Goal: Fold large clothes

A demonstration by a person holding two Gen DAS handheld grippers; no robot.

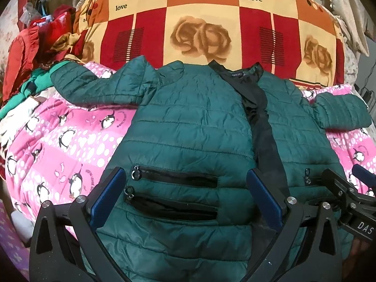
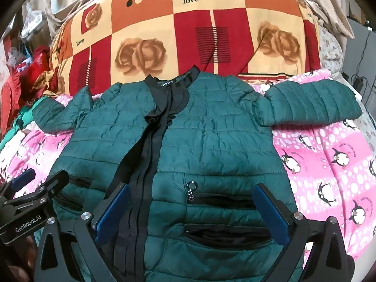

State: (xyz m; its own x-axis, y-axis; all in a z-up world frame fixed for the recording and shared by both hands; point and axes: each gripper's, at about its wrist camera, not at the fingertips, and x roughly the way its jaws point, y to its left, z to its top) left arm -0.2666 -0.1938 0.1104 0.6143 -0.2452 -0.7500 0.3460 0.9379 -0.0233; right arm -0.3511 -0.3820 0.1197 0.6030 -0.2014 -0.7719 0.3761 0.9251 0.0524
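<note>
A dark green quilted jacket lies flat, front up, on a pink penguin blanket, sleeves spread to both sides. Its black zipper strip runs down the middle. My left gripper is open, its blue pads over the jacket's left pockets. My right gripper is open over the right pockets of the jacket. Each gripper shows at the edge of the other's view: the right gripper, the left gripper. Neither holds cloth.
A big red, orange and cream rose-print quilt is piled behind the jacket. Red and green clothes are heaped at the far left. Cables and a charger lie at the far right. The pink blanket shows on both sides.
</note>
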